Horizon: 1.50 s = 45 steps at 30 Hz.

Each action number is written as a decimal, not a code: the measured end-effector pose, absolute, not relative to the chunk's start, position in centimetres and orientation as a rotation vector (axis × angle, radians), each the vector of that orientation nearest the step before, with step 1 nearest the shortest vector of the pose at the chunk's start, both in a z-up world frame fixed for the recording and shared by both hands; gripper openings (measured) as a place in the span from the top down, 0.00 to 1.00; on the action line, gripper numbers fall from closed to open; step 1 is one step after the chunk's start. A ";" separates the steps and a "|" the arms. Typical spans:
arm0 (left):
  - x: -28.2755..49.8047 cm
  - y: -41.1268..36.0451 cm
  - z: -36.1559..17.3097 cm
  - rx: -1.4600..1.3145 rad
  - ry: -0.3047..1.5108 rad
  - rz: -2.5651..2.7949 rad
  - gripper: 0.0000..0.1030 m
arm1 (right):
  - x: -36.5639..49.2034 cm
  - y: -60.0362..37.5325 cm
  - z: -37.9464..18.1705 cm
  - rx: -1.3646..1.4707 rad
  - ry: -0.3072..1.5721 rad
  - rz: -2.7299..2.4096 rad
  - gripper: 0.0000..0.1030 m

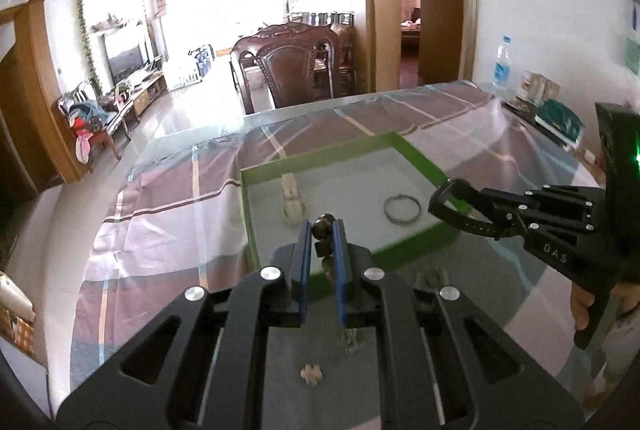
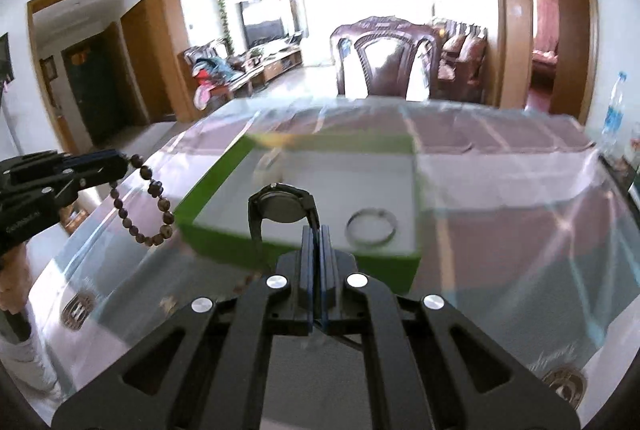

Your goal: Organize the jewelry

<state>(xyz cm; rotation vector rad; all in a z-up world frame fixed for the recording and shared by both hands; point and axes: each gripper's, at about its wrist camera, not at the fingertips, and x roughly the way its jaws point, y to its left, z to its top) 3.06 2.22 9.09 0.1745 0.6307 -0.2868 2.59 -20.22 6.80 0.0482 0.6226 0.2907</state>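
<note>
My left gripper [image 1: 322, 226] is shut on a brown bead bracelet [image 1: 324, 224], held over the near edge of a green-rimmed tray [image 1: 316, 154]; in the right wrist view the bracelet [image 2: 149, 206] hangs from the left gripper [image 2: 120, 160] left of the tray [image 2: 208, 198]. My right gripper [image 2: 316, 230] is shut on the strap of a black wristwatch [image 2: 280, 206], over the tray's near edge; the watch [image 1: 452, 202] also shows in the left wrist view. A silver bangle [image 1: 402, 209] and a beige strap piece [image 1: 291, 196] lie in the tray.
The tray sits on a table with a plaid cloth under glass [image 1: 168, 190]. A water bottle [image 1: 502, 64] and books [image 1: 556, 118] stand at the far right. A small pale trinket [image 1: 311, 376] lies on the glass near me. A wooden chair [image 1: 292, 70] stands beyond the table.
</note>
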 end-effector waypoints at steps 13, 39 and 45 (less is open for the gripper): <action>12.8 1.8 3.3 0.120 0.771 -0.157 0.89 | 11.0 -18.2 2.7 0.055 0.756 0.189 0.97; 4.3 2.8 -6.2 0.186 0.952 -0.373 0.58 | 2.6 -16.8 -4.0 -0.196 0.912 0.325 0.54; 4.4 2.7 -7.1 0.204 0.923 -0.348 0.58 | 1.6 -16.2 -4.6 -0.248 0.938 0.429 0.53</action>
